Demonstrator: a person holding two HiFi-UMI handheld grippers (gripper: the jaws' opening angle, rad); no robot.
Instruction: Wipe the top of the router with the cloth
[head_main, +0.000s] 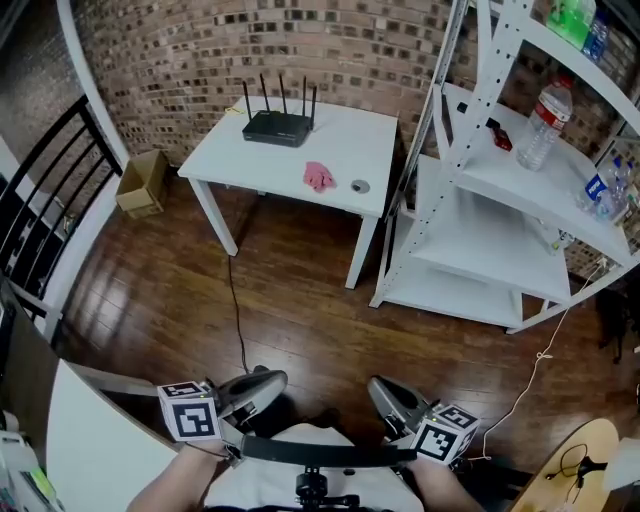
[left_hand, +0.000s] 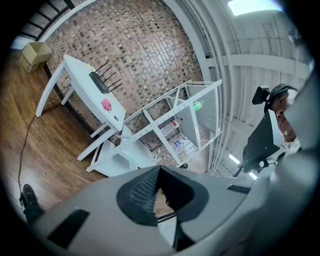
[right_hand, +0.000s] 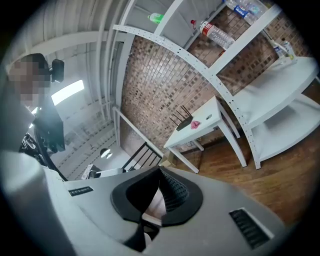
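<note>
Bottom of frame: left gripper (head_main: 258, 386), right gripper (head_main: 386, 393), both jaws pressed together, nothing held. Open floor (head_main: 300, 300) ahead. Upper middle: white surface (head_main: 372, 140); pink cloth (head_main: 318, 177) near front edge, soft, light, pinch bunched top. Router (head_main: 277, 127) behind, maybe light, may slide; thin antennas (head_main: 283, 95). Shelf (head_main: 520, 185) close right.

Ahead of you a white table (head_main: 352, 140) stands against the brick wall (head_main: 180, 50) on dark wooden floor (head_main: 300, 290). White shelving (head_main: 470, 250) rises at your right, a black railing (head_main: 45, 180) at your left.
</note>
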